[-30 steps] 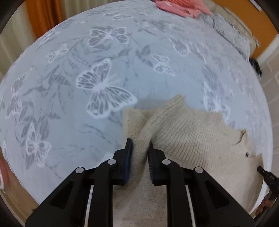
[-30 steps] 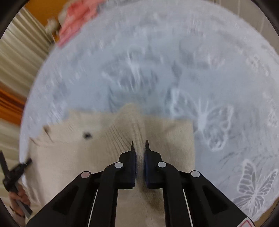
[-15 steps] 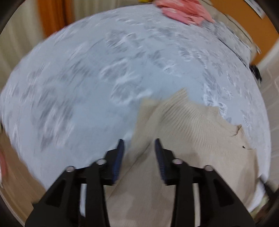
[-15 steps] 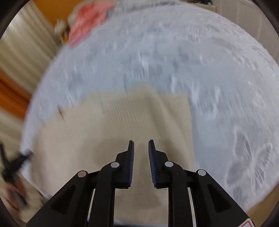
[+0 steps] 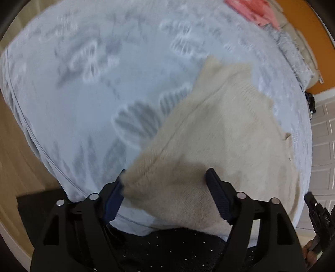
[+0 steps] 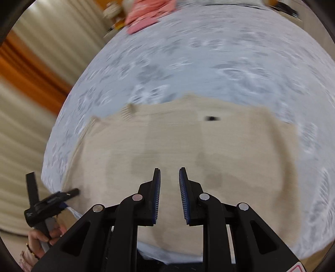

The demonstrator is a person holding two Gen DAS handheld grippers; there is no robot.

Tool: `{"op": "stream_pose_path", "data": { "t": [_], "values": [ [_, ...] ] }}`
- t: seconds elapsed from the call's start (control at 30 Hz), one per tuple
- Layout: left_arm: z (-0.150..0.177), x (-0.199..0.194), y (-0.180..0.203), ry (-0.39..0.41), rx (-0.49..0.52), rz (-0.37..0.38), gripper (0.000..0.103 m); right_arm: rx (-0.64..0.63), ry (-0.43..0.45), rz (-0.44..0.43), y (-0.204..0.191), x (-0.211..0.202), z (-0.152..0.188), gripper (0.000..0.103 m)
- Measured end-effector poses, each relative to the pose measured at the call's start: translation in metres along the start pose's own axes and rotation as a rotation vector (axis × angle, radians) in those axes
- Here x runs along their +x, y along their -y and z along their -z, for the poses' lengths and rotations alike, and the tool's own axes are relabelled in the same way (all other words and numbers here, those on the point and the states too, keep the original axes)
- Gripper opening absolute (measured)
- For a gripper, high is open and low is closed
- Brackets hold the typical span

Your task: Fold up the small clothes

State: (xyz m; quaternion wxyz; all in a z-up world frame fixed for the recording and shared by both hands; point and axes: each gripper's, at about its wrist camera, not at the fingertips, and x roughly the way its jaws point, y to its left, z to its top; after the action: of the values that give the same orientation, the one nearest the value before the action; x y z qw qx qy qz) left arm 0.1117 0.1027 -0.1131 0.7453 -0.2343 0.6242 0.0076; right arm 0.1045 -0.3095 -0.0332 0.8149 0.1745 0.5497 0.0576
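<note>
Left wrist view: left tool [image 5: 165, 188] jaws spread wide, just been opening — beige knit garment [image 5: 219, 136] lies slack between them, not pinched. Garment spread near front edge of bed, on butterfly-print cover [image 5: 83, 94]. Right wrist view: right tool [image 6: 169, 184] jaws slightly parted, gripping nothing, hovering over garment. Pink clothes [image 6: 146, 14] at far edge of bed — well apart.
</note>
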Motion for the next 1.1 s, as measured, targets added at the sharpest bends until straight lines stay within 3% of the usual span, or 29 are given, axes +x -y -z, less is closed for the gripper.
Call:
{"op": "stream_pose_path", "data": {
  "t": [0.13, 0.17, 0.3, 0.4, 0.8, 0.97, 1.1],
  "values": [
    [0.001, 0.003, -0.008, 0.001, -0.070, 0.046, 0.074, -0.053, -0.045, 0.004, -0.033, 0.030, -0.019, 0.020],
    [0.000, 0.003, -0.009, 0.003, -0.080, 0.053, 0.070, -0.059, -0.055, 0.011, -0.040, 0.039, -0.024, 0.020],
    [0.004, 0.000, -0.025, 0.003, -0.142, 0.153, 0.039, -0.063, -0.122, 0.047, -0.051, 0.075, -0.038, 0.020],
    [0.006, -0.006, -0.023, 0.003, -0.126, 0.190, 0.025, -0.087, -0.251, 0.112, -0.053, 0.125, -0.034, 0.019],
    [0.005, -0.043, 0.006, 0.076, -0.069, 0.260, 0.020, -0.118, -0.245, 0.135, -0.061, 0.136, -0.037, 0.019],
    [0.001, -0.038, 0.009, 0.064, -0.037, 0.179, 0.023, -0.020, -0.163, 0.034, -0.048, 0.098, -0.037, 0.019],
    [0.001, -0.032, 0.010, 0.056, -0.002, 0.110, 0.025, -0.020, -0.178, 0.043, -0.038, 0.091, -0.030, 0.020]
  ]
}}
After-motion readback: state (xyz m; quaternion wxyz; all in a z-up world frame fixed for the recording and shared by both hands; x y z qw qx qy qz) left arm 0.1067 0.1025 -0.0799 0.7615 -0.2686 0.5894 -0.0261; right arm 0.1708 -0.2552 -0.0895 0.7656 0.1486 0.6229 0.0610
